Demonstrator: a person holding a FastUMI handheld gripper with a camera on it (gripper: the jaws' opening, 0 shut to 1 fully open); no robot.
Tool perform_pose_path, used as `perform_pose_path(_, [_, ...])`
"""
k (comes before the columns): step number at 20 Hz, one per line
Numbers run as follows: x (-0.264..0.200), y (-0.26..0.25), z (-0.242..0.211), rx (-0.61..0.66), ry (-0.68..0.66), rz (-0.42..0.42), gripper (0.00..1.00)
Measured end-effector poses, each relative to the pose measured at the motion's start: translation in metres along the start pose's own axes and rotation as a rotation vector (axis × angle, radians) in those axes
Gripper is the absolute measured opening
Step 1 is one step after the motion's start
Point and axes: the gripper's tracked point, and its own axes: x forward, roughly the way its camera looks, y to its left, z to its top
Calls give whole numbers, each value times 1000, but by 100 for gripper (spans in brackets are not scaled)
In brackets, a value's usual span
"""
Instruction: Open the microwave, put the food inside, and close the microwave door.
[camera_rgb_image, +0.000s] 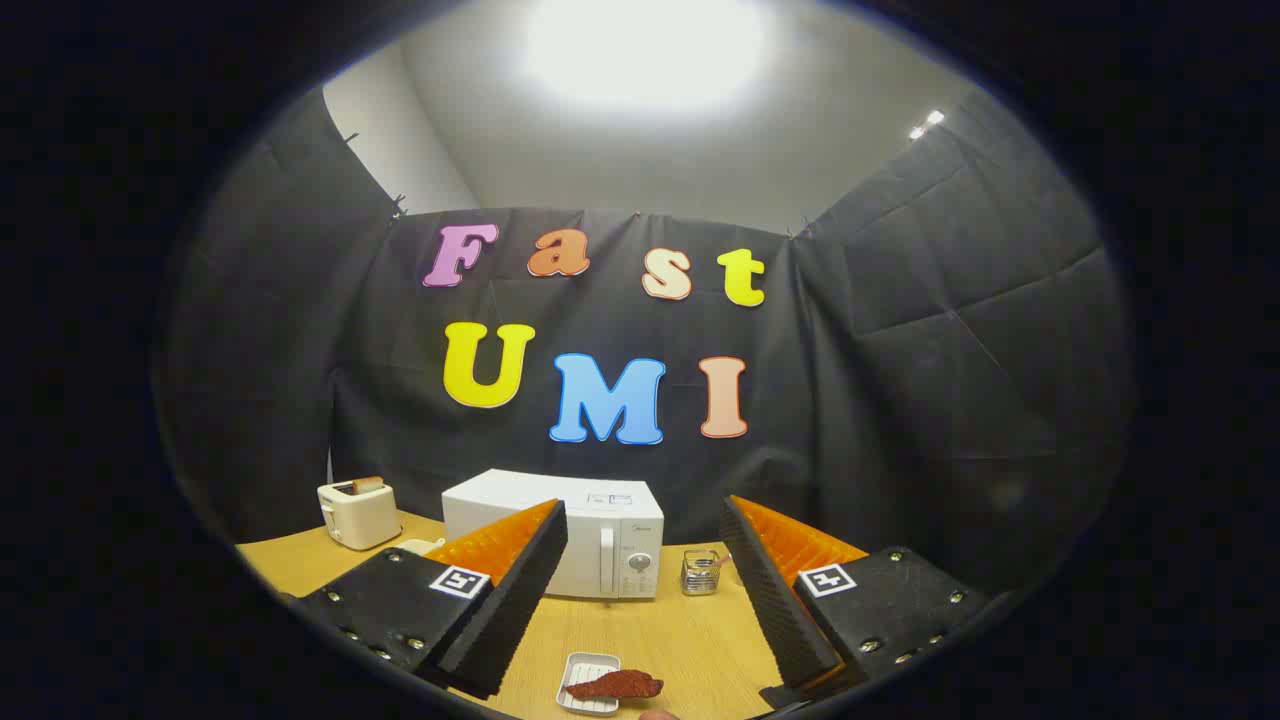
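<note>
The gripper (645, 540) is held above the near part of a wooden table (690, 640), its two fingers (520, 580) spread wide with nothing between them. A square black-and-white marker tag is fixed on the body behind each finger; no words can be read on them. Low between the fingers, on the near part of the table, a small white ribbed tray (585, 685) is seen with a piece of dark reddish food (618, 684) lying across it, the food's right end overhanging the tray's right rim. Beyond the fingers, at the far side of the table and against the black cloth wall, a white microwave (560, 525) is set with its door shut; the vertical handle and a round dial are found on the right part of its front, and its left front is partly covered by the left finger. Small markings on its top and above the dial are too small to be read. Just right of the microwave a small clear container (700, 572) is placed, holding something indistinct. At the far left a cream toaster (358, 512) is set with a slice of bread (366, 485) standing in its slot, and a small white object is partly hidden beside it. Bare tabletop is left open between the tray and the microwave.
</note>
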Motion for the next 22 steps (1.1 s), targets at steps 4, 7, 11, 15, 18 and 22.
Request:
perform_pose_path(4, [-4, 4, 0, 8, 4, 7, 97])
perform_pose_path(7, [-8, 4, 8, -3, -12, 9, 97])
perform_pose_path(11, [-12, 4, 20, 24, -43, 1, 97])
perform_pose_path(15, [-14, 3, 21, 46, -49, -8, 97])
perform_pose_path(18, [-12, 5, 24, 45, -57, -7, 97])
perform_pose_path(22, [-8, 9, 24, 85, -58, -10, 97])
